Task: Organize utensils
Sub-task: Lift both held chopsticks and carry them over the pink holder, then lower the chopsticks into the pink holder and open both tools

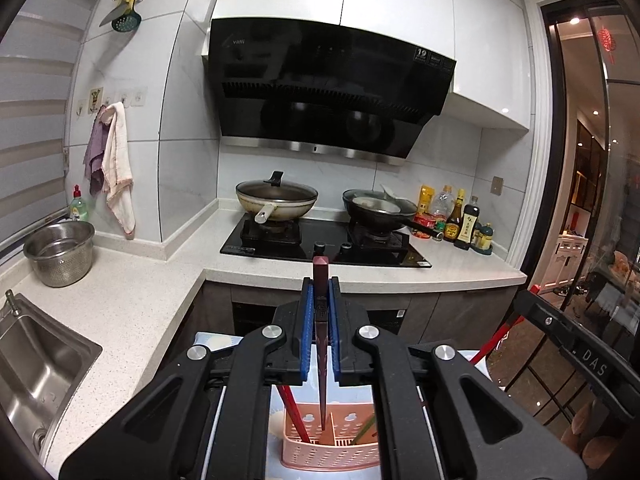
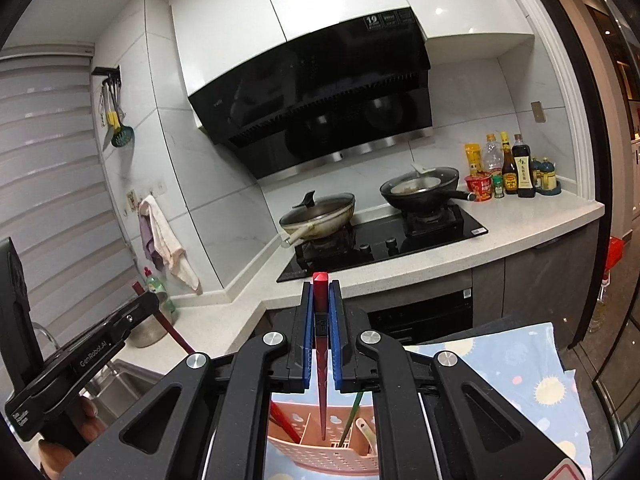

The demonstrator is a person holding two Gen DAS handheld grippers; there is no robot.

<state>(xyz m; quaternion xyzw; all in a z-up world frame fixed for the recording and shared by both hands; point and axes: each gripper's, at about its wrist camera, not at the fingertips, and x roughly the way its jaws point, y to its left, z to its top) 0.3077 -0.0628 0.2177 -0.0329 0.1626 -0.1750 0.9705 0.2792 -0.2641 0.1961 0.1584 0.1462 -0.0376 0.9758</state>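
My left gripper [image 1: 320, 292] is shut on a dark maroon chopstick [image 1: 321, 320] that stands upright, its tip down at the rim of a pink perforated utensil basket [image 1: 332, 452]. My right gripper [image 2: 320, 294] is shut on a red chopstick [image 2: 321, 320], also upright, its tip over the same pink basket [image 2: 320, 460]. The basket holds red chopsticks [image 1: 294, 412], a green utensil [image 2: 350, 420] and a pale spoon [image 2: 366, 432]. The right gripper body [image 1: 572, 344] shows at the right of the left wrist view. The left gripper body [image 2: 80, 360] shows at the left of the right wrist view.
The basket stands on a blue patterned cloth [image 2: 520, 372]. Beyond it are a white counter [image 1: 120, 312], a steel sink [image 1: 36, 364], a steel colander pot [image 1: 60, 252], a black hob [image 1: 328, 244] with two woks, and sauce bottles [image 1: 460, 220] at the back right.
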